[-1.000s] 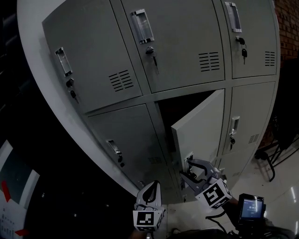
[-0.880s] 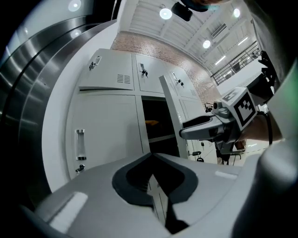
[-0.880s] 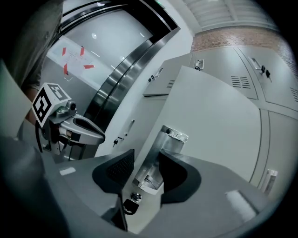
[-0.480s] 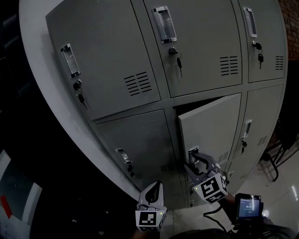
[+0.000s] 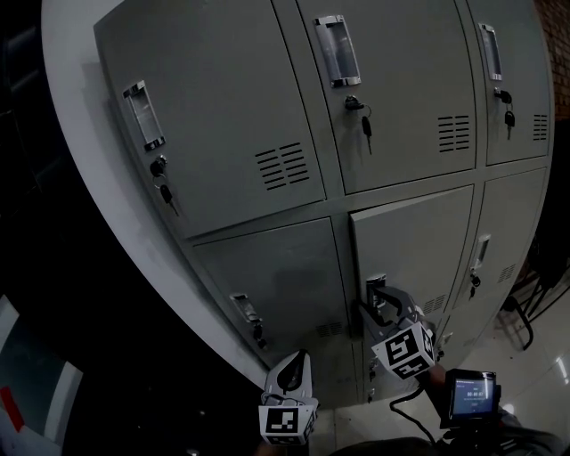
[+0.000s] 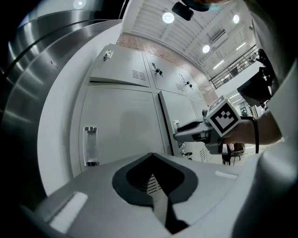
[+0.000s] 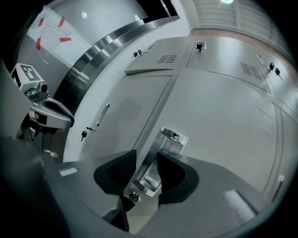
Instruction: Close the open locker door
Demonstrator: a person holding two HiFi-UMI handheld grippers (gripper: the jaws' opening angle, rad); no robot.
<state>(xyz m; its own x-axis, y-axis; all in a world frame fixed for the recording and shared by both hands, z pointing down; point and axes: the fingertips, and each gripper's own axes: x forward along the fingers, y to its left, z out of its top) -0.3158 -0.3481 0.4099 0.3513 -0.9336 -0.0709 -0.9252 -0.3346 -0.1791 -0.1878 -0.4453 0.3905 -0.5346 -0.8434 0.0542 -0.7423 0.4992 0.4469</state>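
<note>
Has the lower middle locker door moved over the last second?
Yes. The door swung shut against the cabinet: the dark opening beside it is gone, and it now lies flush with the lower left door.

Glossy pale floor [image 5: 545, 372], red brick wall [image 5: 559, 53], round ceiling lights [image 6: 168, 17], white slatted ceiling [image 6: 148, 10]

The handle [image 7: 163, 148] of the locker door [image 7: 223, 107] stands between the right gripper's [image 7: 146, 169] closing jaws, with the lock [image 7: 134, 196] just below them. Well left of those jaws, the left gripper [image 5: 292, 367] faces the neighbouring door [image 5: 276, 276].
</note>
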